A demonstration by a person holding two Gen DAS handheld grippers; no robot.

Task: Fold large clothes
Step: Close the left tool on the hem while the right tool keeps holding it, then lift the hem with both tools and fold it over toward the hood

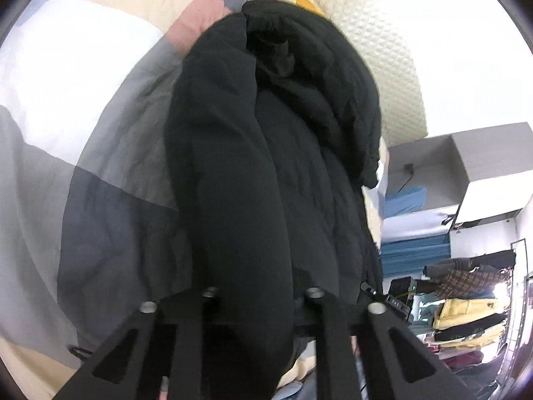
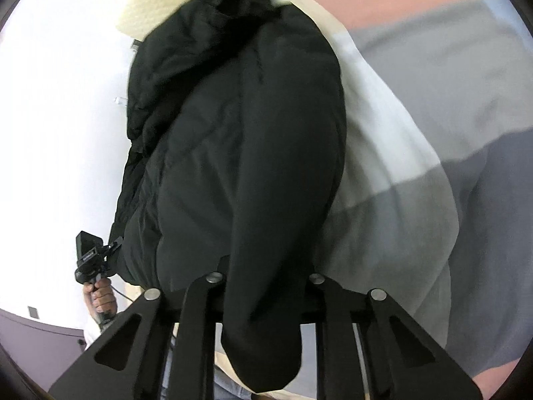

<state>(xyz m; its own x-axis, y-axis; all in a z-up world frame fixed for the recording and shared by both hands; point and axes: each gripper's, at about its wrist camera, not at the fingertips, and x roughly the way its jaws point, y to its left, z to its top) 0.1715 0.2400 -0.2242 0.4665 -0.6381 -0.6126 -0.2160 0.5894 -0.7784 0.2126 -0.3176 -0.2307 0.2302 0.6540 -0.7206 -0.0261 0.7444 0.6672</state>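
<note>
My left tongs (image 1: 260, 303) are clenched on the black jacket (image 1: 266, 153); a thick fold of it fills the gap between the two arms and bulges down past them toward the camera; the rest of the jacket runs away from the tongs in a long bundled heap, its far end lying toward the cream padded headboard (image 1: 383, 76). My right tongs (image 2: 265, 283) grasp the same jacket (image 2: 240, 140) in the same way, a rounded roll of cloth pinched between the arms and spilling below them. The jacket sits over the bed (image 1: 83, 106), whose cover shows white, grey, dark grey and reddish-brown blocks; whether the far end touches the cover I cannot tell. In the right view the cover (image 2: 449, 133) lies to the right of the jacket; my left hand (image 2: 100, 295) shows low at the left, beside the jacket's edge. In the left view, hanging clothes (image 1: 466, 286) and a white shelf (image 1: 466, 173) stand well apart on the right.
</note>
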